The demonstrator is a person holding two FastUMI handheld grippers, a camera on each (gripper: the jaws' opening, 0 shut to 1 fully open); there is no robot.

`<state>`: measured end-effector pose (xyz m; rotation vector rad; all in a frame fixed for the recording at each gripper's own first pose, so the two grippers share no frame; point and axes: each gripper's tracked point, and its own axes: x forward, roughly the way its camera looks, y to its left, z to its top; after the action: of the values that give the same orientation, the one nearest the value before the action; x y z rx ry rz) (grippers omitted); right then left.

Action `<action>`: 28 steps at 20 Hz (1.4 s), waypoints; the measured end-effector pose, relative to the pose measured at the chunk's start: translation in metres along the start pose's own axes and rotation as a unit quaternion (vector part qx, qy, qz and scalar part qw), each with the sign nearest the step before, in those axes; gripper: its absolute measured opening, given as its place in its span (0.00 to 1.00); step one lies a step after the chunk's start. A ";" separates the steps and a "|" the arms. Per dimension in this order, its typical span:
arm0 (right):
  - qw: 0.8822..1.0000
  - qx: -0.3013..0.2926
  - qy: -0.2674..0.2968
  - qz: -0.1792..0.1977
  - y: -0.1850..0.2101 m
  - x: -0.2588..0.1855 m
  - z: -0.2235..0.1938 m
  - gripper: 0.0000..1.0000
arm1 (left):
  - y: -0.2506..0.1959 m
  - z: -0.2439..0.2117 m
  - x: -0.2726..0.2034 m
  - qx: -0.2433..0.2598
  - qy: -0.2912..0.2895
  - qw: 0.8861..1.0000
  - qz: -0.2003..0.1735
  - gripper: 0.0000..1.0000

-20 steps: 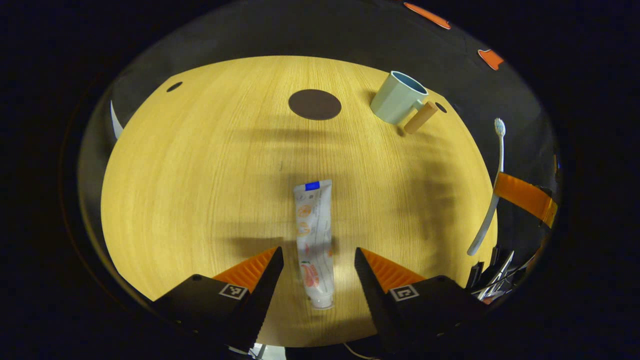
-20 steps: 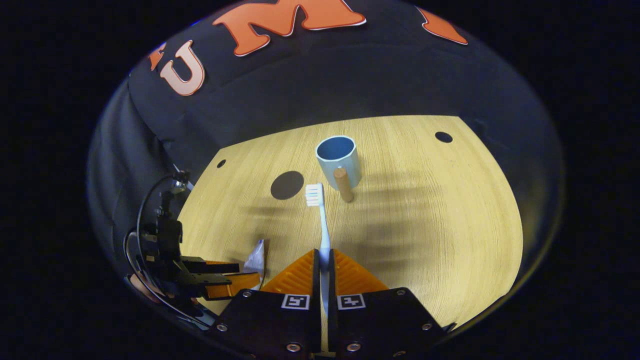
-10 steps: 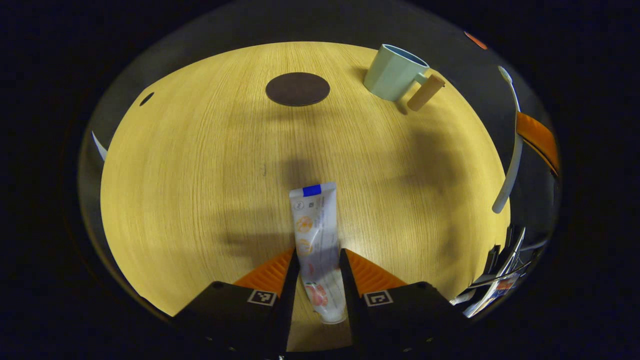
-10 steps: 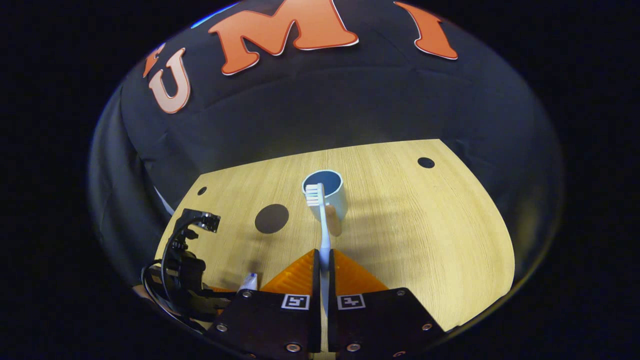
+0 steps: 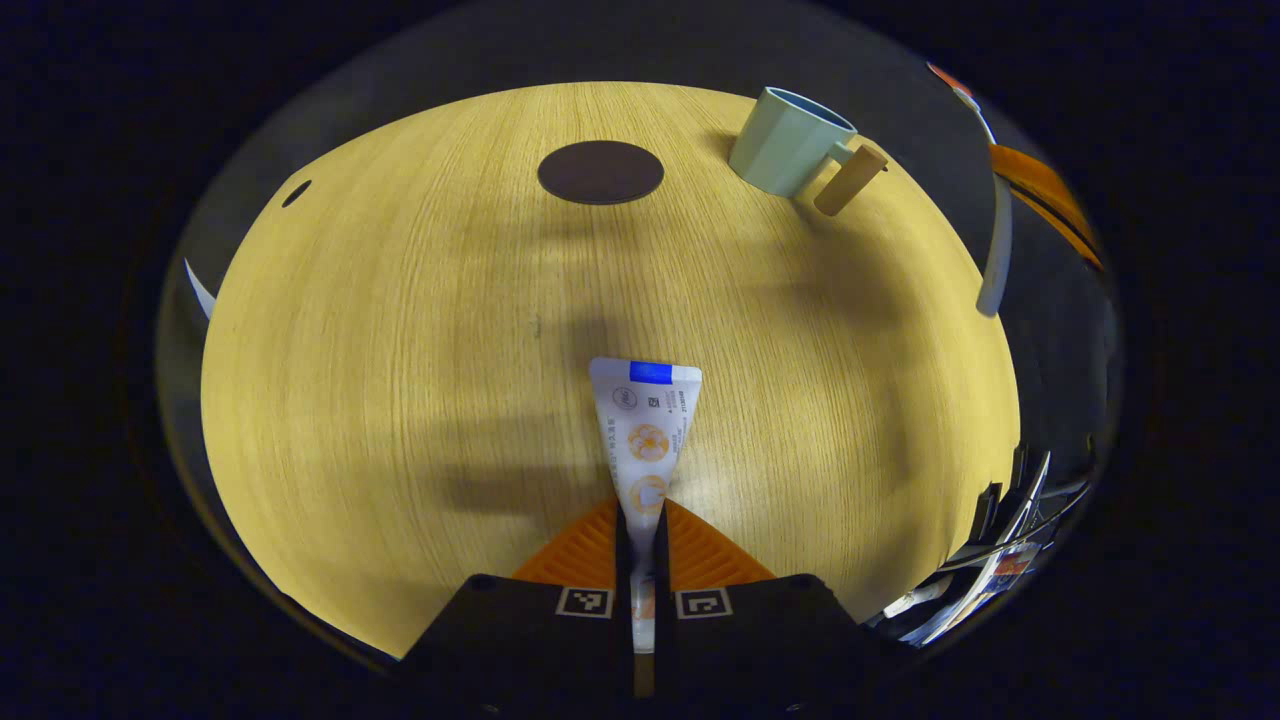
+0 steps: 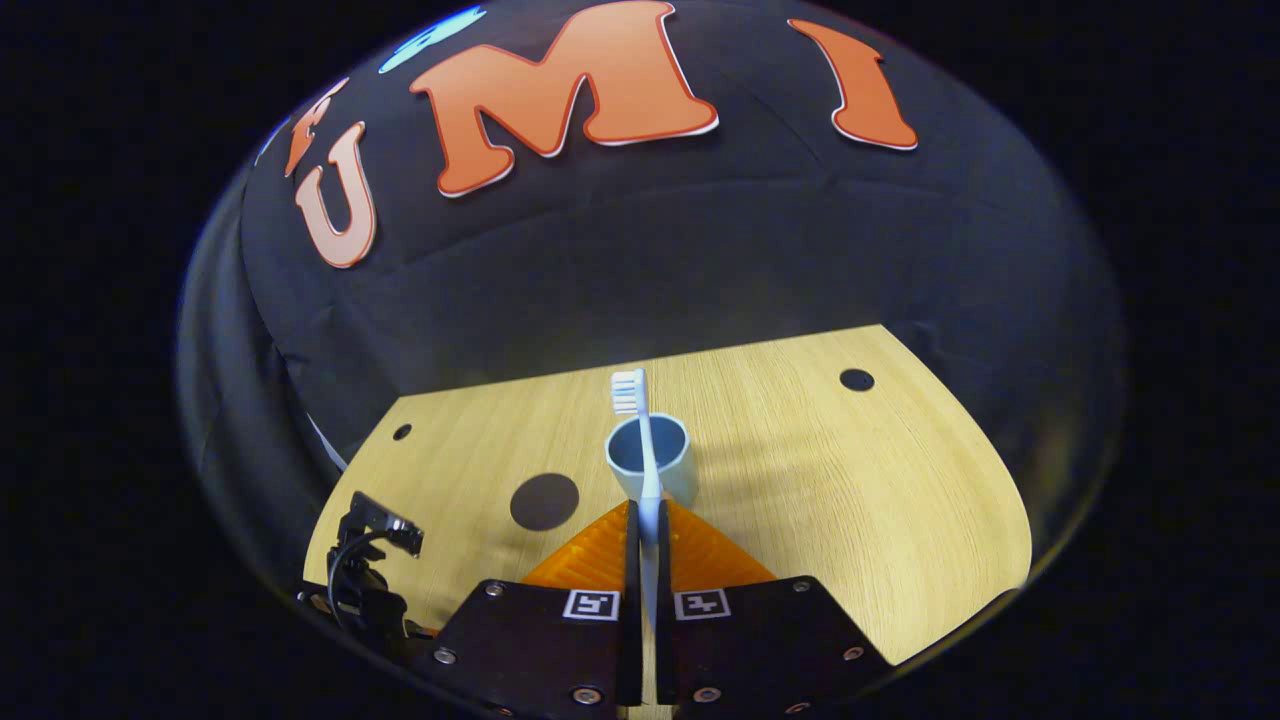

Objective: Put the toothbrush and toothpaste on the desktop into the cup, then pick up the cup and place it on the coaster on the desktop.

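In the left gripper view my left gripper (image 5: 641,512) is shut on the white toothpaste tube (image 5: 646,430), whose flat blue-marked end points away over the wooden desktop (image 5: 400,330). The pale blue cup (image 5: 788,142) with a wooden handle stands at the far right, and the dark round coaster (image 5: 600,172) lies to its left. In the right gripper view my right gripper (image 6: 648,512) is shut on the white toothbrush (image 6: 645,440), bristles up and forward, raised in front of the cup (image 6: 650,468). The coaster (image 6: 544,501) lies left of the cup.
The right gripper with the toothbrush (image 5: 995,230) shows at the right edge of the left gripper view. The left gripper's body and cables (image 6: 365,580) sit at the lower left of the right gripper view. Small dark holes (image 6: 856,380) mark the desktop near its far edge.
My left gripper closed from open onto the toothpaste tube. My right gripper carried the toothbrush higher and closer to the cup, and the brush head now stands past the cup's rim.
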<state>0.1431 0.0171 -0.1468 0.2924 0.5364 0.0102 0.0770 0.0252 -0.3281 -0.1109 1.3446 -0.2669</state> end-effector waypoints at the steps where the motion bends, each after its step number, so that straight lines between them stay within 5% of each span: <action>1: 1.000 -0.004 -0.011 0.017 0.005 0.004 0.008 0.06 | 0.009 0.017 0.004 -0.001 -0.008 1.000 0.003 0.08; 7: 0.992 -0.056 -0.091 0.066 0.014 0.025 0.058 0.05 | -0.022 -0.016 -0.034 -0.054 -0.012 0.998 0.010 0.08; 13: 0.976 -0.088 -0.181 0.086 0.011 0.047 0.098 0.06 | -0.020 0.004 -0.076 -0.063 -0.026 0.998 0.016 0.08; 19: 0.967 -0.089 -0.214 0.110 0.018 0.082 0.103 0.06 | 0.007 0.041 -0.134 -0.070 -0.046 0.996 0.021 0.08; 28: 0.964 -0.086 -0.211 0.136 0.019 0.135 0.080 0.06 | -0.007 0.055 -0.131 -0.076 -0.052 0.995 0.040 0.08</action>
<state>0.3006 0.0252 -0.1435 0.1872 0.0663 0.2546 0.1038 0.0471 -0.1903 -0.1958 1.2618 -0.0885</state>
